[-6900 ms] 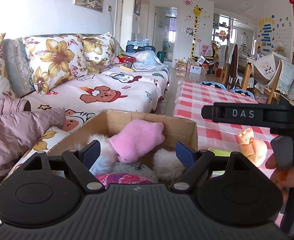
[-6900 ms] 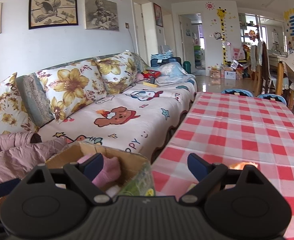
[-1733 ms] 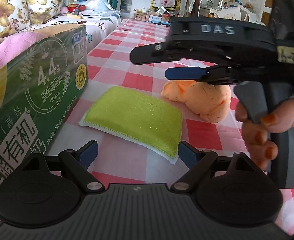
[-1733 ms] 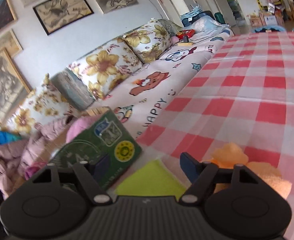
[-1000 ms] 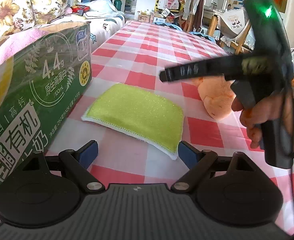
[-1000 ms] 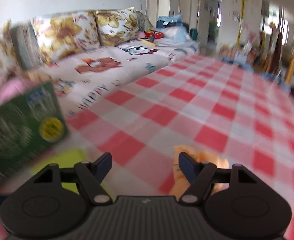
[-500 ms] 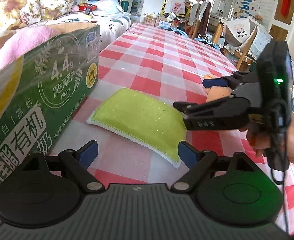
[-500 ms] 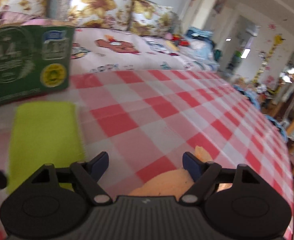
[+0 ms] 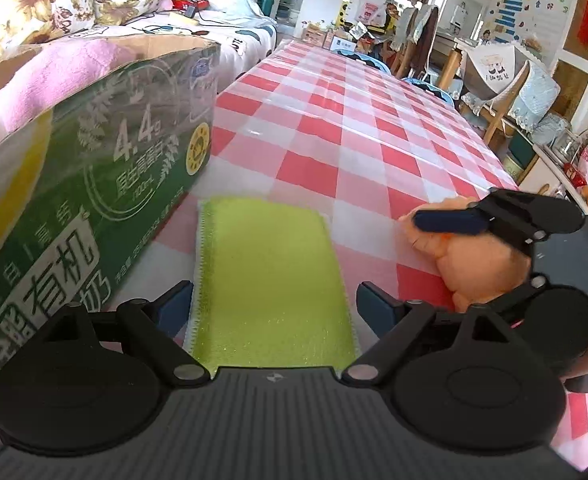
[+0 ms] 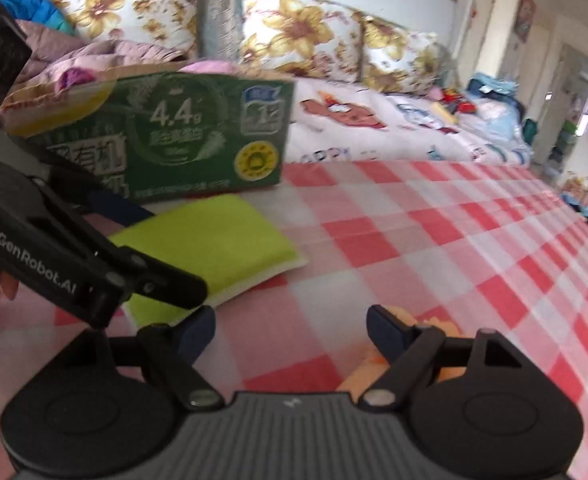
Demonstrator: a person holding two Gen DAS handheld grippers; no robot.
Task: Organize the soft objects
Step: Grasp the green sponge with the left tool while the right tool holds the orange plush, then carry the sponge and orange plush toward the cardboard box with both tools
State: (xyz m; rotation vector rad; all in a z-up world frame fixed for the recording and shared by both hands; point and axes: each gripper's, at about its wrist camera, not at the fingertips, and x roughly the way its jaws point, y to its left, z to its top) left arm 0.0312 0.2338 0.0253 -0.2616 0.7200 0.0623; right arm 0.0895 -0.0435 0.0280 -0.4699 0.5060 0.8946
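Observation:
A lime-green sponge lies flat on the red-checked tablecloth, and its near end sits between the fingers of my open left gripper, whose pads do not press it. Right of it lies an orange plush toy. My right gripper, rolled on its side, has one blue finger over the toy's top. In the right wrist view the right gripper stands wide open, the orange plush toy under its right finger. The sponge and the left gripper show at left.
A green cardboard box stands just left of the sponge, with a pink plush inside. The long checked table runs away ahead. A sofa with flowered cushions lies beyond the box. Chairs stand at the far end.
The right gripper has rolled, widened its jaws and come down onto the orange plush. The left gripper has lined up with the sponge, whose near end now lies between its fingers.

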